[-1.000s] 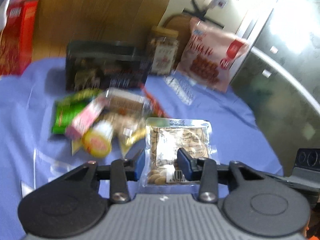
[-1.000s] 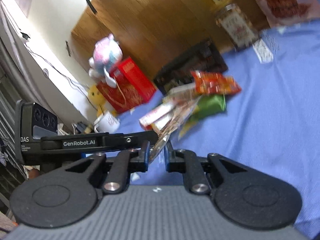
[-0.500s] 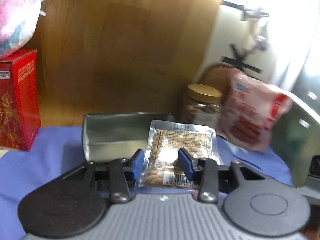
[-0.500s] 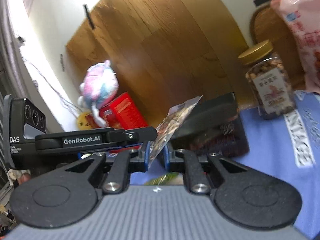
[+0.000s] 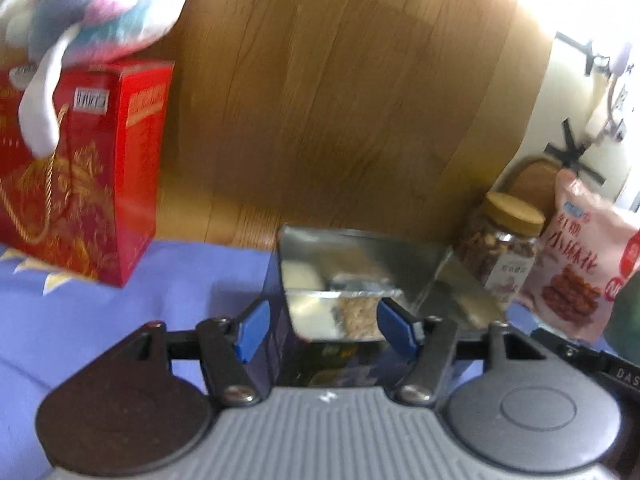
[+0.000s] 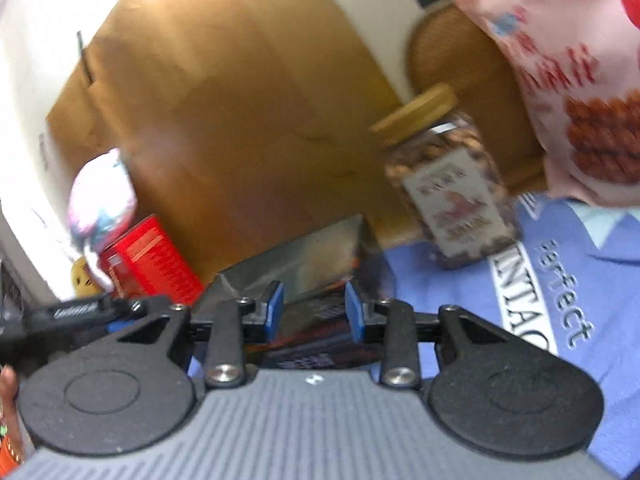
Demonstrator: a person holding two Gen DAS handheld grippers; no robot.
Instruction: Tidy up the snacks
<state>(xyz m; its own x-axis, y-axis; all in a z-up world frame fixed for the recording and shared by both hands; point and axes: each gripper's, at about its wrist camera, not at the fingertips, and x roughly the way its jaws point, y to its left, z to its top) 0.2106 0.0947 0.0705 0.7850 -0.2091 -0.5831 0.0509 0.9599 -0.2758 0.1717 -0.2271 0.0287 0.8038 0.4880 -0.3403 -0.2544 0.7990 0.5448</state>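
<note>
Two tongs are positioned over the open rectangular tin box with a shiny metal interior, which stands on the worktop covered by a blue-violet printed cloth, toward its far edge in front of a brown wood-grain panel.

Left tongs: the jaws have just been opening and stand apart, with no pad contact on anything. Directly ahead of the blue pads, a clear packet of pale nuts lies inside the tin box, free of the tongs.

Right tongs: the jaws have just been opening and stand apart with nothing gripped (only the dark printed outer wall of the tin box shows between the pads; the frame is blurred).

Surrounding items at the far edge of the worktop:
- a red gift bag with gold pattern, left of the tin box, with a pink-and-blue plush toy above it;
- a clear jar of nuts with a tan lid, right of the tin box;
- a pink snack pouch with red print, just beside the jar.
</note>
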